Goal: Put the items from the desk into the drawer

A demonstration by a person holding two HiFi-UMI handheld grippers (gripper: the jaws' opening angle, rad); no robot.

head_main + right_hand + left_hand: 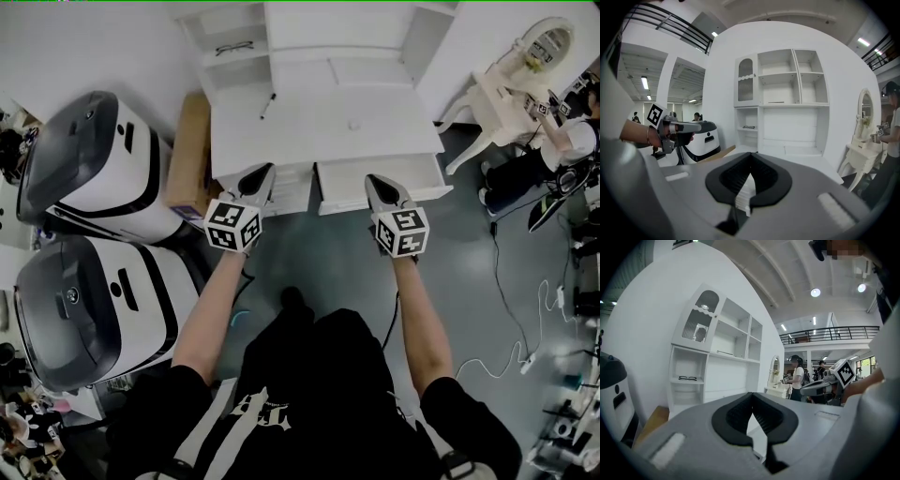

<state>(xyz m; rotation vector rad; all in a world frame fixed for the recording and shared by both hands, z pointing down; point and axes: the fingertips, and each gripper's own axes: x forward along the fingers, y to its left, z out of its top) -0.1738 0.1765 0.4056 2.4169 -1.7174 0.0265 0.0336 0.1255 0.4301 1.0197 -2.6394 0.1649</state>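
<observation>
no text, brand or number is legible. white lettering on the person's black shirt (258, 405) is too distorted to read. the marker cubes (232, 226) on the left tongs (264, 171) and right tongs (373, 180) carry only black-and-white square patterns.

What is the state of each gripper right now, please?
Left gripper: closed, holding nothing.
Right gripper: closed, holding nothing.
</observation>
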